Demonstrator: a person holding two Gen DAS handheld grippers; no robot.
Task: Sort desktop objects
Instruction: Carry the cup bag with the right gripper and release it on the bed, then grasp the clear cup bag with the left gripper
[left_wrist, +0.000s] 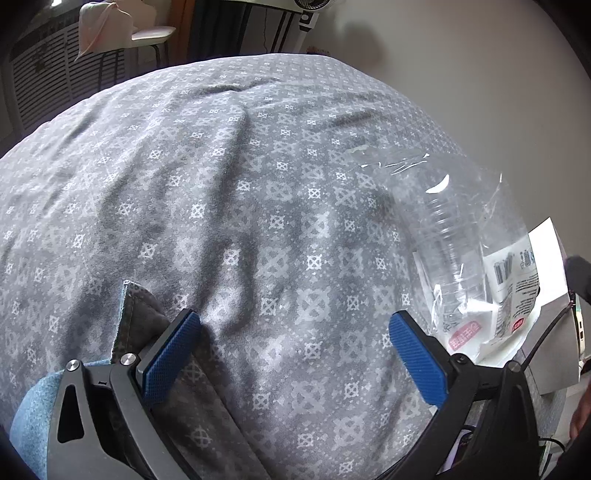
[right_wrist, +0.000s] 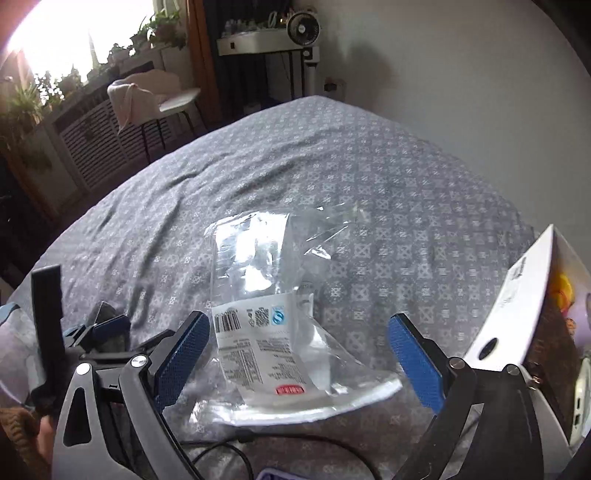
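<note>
A clear plastic bag (right_wrist: 266, 288) with a white printed label lies on the grey patterned bedcover (right_wrist: 388, 177). My right gripper (right_wrist: 295, 347) is open, its blue pads on either side of the bag's near end, not touching it. The bag also shows at the right of the left wrist view (left_wrist: 469, 251). My left gripper (left_wrist: 295, 347) is open and empty over the bedcover (left_wrist: 221, 166), left of the bag. It also shows in the right wrist view (right_wrist: 96, 332) at the lower left.
A white box (right_wrist: 524, 314) stands at the right, also in the left wrist view (left_wrist: 554, 325). A black cable (right_wrist: 258, 446) runs along the near edge. A folded cover corner (left_wrist: 136, 317) lies by my left finger. A chair (right_wrist: 155, 99), radiator and fan (right_wrist: 303, 23) stand beyond the bed.
</note>
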